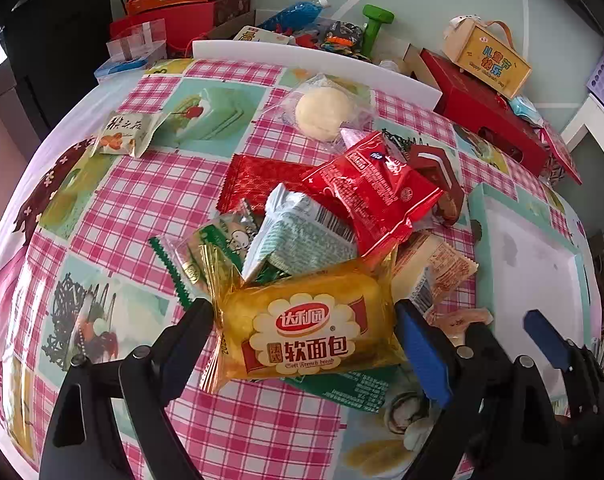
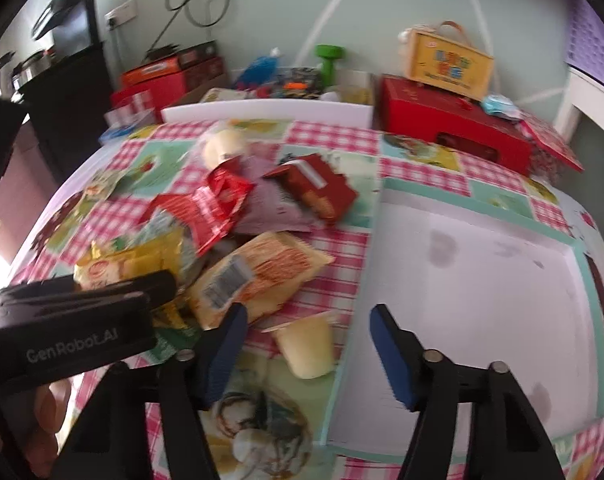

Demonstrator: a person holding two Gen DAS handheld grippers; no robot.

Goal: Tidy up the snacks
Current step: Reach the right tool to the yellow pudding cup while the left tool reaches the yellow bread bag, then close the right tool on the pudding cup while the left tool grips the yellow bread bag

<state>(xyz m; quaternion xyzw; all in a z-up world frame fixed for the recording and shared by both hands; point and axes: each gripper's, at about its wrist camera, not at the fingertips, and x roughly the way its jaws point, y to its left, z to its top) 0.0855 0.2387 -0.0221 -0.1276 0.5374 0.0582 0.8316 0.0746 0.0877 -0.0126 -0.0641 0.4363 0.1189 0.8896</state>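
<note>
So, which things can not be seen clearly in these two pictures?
- Green packet, left wrist view: mostly hidden under the yellow bread pack.
- Snack pile, right wrist view: motion blur, labels unreadable.
- Left gripper, right wrist view: cut off by the left edge.

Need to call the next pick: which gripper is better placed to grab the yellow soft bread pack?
Left. The left gripper is open with a finger either side of the yellow soft bread pack. The right gripper is open over the small cream pouch, beside the white tray.

Snack pile (image 1: 322, 232) on tablecloth (image 1: 141, 200), tray (image 1: 530, 264) to its right
</note>
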